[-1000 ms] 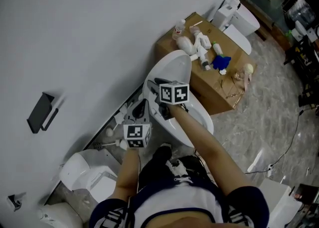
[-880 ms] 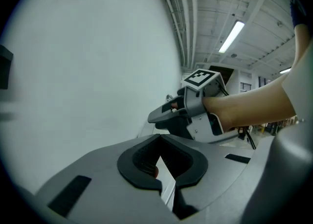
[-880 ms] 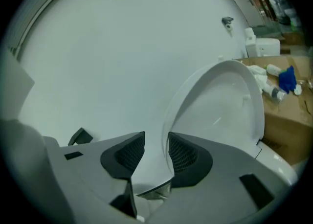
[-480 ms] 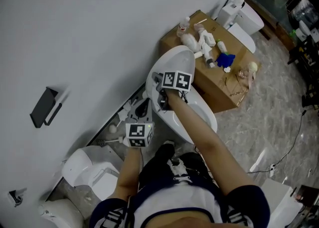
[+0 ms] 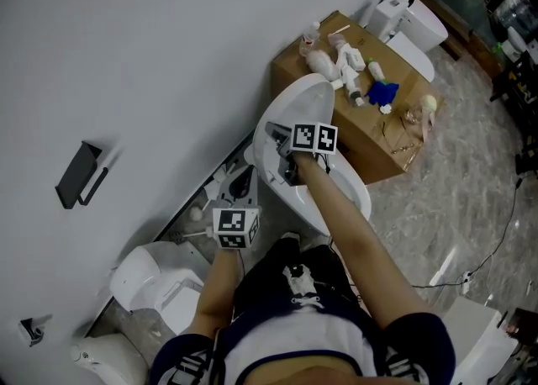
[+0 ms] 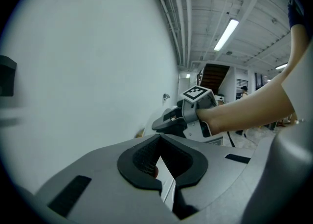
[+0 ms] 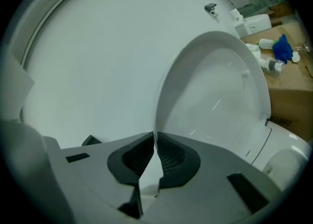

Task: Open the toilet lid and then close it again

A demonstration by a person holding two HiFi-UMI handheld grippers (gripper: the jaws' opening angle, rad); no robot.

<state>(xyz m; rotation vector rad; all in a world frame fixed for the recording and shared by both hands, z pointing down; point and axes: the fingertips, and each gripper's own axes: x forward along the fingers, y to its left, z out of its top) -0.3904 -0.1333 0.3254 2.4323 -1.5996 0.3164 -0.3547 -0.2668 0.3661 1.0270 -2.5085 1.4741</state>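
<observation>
The white toilet lid stands raised, near upright against the wall, above the bowl. My right gripper is at the lid's left rim. In the right gripper view the lid runs edge-on into the jaws of this gripper, which have just been closing and now pinch the thin rim. My left gripper hangs lower left of the toilet, away from it. Its jaws are shut with nothing between them, and past them my right gripper shows at the lid.
A cardboard box with bottles and a blue object on top stands right of the toilet. Another white toilet sits beyond it, and a third white fixture at lower left. A black holder hangs on the wall. Cables cross the floor.
My right gripper has rolled and settled onto the lid's rim, and its jaws have gone from open to pinched on it. The left gripper has shifted only slightly.
</observation>
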